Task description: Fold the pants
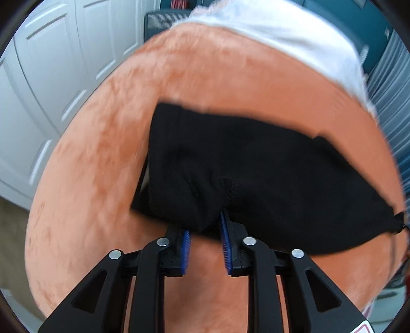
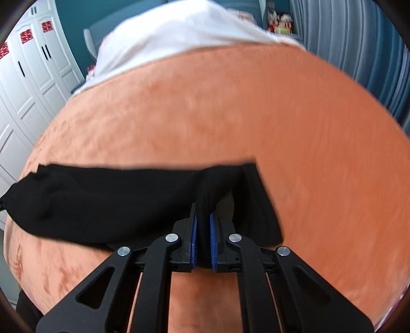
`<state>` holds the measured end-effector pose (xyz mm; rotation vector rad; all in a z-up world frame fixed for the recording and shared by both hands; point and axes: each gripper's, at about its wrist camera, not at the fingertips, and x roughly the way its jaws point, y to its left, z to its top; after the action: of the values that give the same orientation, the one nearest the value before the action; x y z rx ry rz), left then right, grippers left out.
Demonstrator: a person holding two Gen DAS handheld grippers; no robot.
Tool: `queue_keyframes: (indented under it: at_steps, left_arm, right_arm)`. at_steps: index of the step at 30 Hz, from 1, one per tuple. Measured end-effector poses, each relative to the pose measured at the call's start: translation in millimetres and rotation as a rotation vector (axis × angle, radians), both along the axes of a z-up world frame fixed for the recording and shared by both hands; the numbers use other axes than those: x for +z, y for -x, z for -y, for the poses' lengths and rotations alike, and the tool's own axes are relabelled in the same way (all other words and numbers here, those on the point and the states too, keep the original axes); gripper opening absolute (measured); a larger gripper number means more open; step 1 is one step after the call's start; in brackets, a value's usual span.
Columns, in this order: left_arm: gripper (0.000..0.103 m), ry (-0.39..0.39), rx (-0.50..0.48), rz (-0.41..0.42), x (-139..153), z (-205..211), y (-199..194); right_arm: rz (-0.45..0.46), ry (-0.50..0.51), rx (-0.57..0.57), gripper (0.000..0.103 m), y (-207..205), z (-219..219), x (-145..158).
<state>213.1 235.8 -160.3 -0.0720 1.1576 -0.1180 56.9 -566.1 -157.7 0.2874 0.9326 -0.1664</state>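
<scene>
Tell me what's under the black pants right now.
The black pants lie on an orange blanket, held by both grippers. Whatever sits directly beneath the fabric is covered.

Orange plush bedcover over the whole bed, with white bedding at the far edge. White panelled wardrobe doors to the left, some with red paper decorations. Teal wall behind. Grey-blue pleated curtain on the right. Soft daylight, blurred edges.
</scene>
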Motion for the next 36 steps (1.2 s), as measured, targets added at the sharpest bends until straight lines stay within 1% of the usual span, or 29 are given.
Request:
queue_keyframes:
  at_steps: [2, 3, 4, 5, 6, 7, 9, 10, 12, 15, 17, 18, 19, 22, 25, 27, 29, 30, 31, 32, 33, 34, 35, 36]
  left_arm:
    - [0.03, -0.102, -0.017, -0.018, -11, 6, 8]
    - [0.03, -0.171, -0.027, -0.007, -14, 9, 16]
    - [0.031, -0.211, -0.028, 0.003, -15, 10, 22]
    - [0.032, -0.233, -0.033, 0.008, -15, 11, 26]
    - [0.04, -0.244, -0.027, 0.011, -14, 11, 31]
    - [0.049, -0.254, -0.014, 0.015, -13, 9, 35]
    - [0.056, -0.276, 0.017, 0.042, -5, 7, 42]
    - [0.056, -0.284, 0.031, 0.055, -2, 5, 44]
    - [0.056, -0.291, 0.058, 0.071, 5, 2, 50]
    - [0.058, -0.293, 0.111, 0.086, 16, 0, 50]
    - [0.061, -0.267, 0.146, 0.086, 20, -2, 46]
    - [0.064, -0.257, 0.17, 0.088, 22, -2, 44]
    - [0.065, -0.251, 0.183, 0.086, 23, -1, 41]
    - [0.065, -0.227, 0.199, 0.074, 23, 8, 37]
    - [0.069, -0.19, 0.219, 0.044, 18, 13, 33]
    - [0.069, -0.171, 0.243, 0.023, 13, 14, 29]
    - [0.069, -0.151, 0.253, 0.01, 8, 12, 27]
    - [0.07, -0.153, 0.267, 0.004, 5, 11, 26]
    - [0.071, -0.151, 0.273, -0.002, 2, 10, 24]
    - [0.072, -0.158, 0.277, -0.012, -1, 10, 22]
    - [0.074, -0.181, 0.286, -0.035, -8, 11, 19]
    - [0.074, -0.201, 0.293, -0.069, -16, 11, 15]
    - [0.074, -0.217, 0.297, -0.11, -24, 12, 12]
    - [0.074, -0.216, 0.293, -0.132, -29, 11, 11]
  right_arm:
    - [-0.026, 0.003, -0.011, 0.011, 11, -4, -15]
    - [-0.026, -0.011, -0.021, 0.013, 17, -4, -19]
    - [-0.023, -0.015, -0.035, 0.021, 21, -4, -21]
    - [-0.02, -0.021, -0.05, 0.024, 26, -2, -22]
    - [-0.019, -0.019, -0.057, 0.027, 30, -1, -22]
    - [-0.015, -0.012, -0.068, 0.03, 36, -2, -23]
    - [-0.005, -0.033, -0.093, 0.034, 44, 0, -23]
    - [0.002, -0.042, -0.11, 0.041, 51, 3, -21]
    - [0.027, -0.05, -0.142, 0.045, 65, 8, -15]
    - [0.079, -0.094, -0.191, 0.047, 84, 20, -2]
    - [0.099, -0.105, -0.206, 0.05, 89, 24, 5]
    - [0.112, -0.118, -0.201, 0.057, 86, 24, 10]
    - [0.116, -0.114, -0.198, 0.066, 82, 23, 13]
    - [0.11, -0.085, -0.177, 0.081, 55, 15, 18]
    - [0.024, -0.049, -0.159, 0.081, 22, 8, 6]
    - [-0.041, -0.033, -0.153, 0.08, 3, 6, -6]
    - [-0.054, -0.02, -0.146, 0.08, -7, 3, -11]
    - [-0.049, -0.028, -0.143, 0.079, -8, 3, -12]
    - [-0.04, -0.031, -0.143, 0.059, -10, 2, -13]
    - [-0.046, -0.032, -0.141, 0.041, -13, 2, -14]
    - [-0.067, -0.014, -0.14, 0.006, -18, 1, -13]
    - [-0.07, 0.02, -0.143, 0.007, -23, 0, -9]
    - [-0.037, 0.051, -0.137, 0.007, -26, -4, 4]
    - [0.015, 0.077, -0.128, 0.007, -29, -8, 22]
